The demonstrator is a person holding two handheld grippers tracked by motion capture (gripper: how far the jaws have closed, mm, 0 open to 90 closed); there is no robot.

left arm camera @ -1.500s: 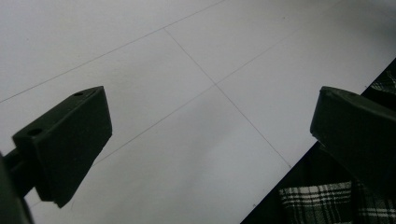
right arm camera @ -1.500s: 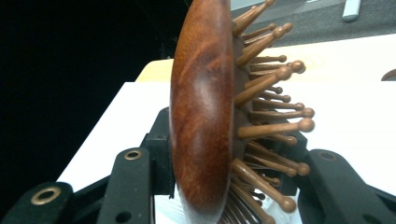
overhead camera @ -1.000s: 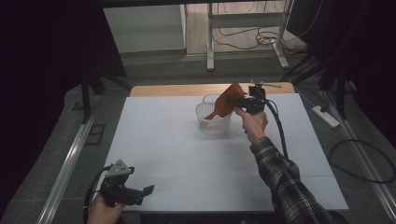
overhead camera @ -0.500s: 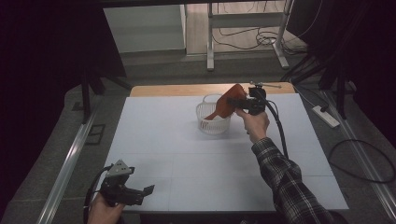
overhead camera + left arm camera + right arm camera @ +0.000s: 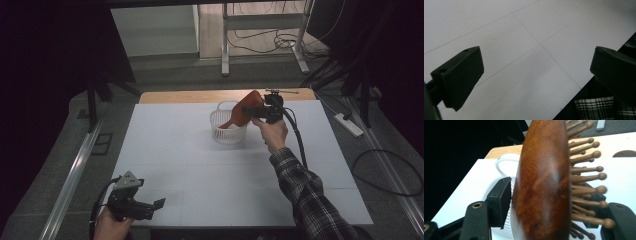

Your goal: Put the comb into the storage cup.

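White sheeting is covering the bench (image 5: 200,170), and at its far side the right gripper (image 5: 260,112) is holding a wooden hairbrush (image 5: 544,185) tilted over a white basket (image 5: 227,131), its fingers (image 5: 500,200) clamping the brush head, one on the smooth back and the other among the pegs. That peg-side contact is looking uneven, so the brush could be twisting loose, catching the rim and tipping the light basket. Near the front edge the left gripper (image 5: 135,204) is resting with fingers (image 5: 461,75) spread wide, holding nothing.

A lab: white-sheeted desk (image 5: 200,165) ringed by black curtains (image 5: 45,75), floor cables (image 5: 270,40), a power strip (image 5: 350,125) at right
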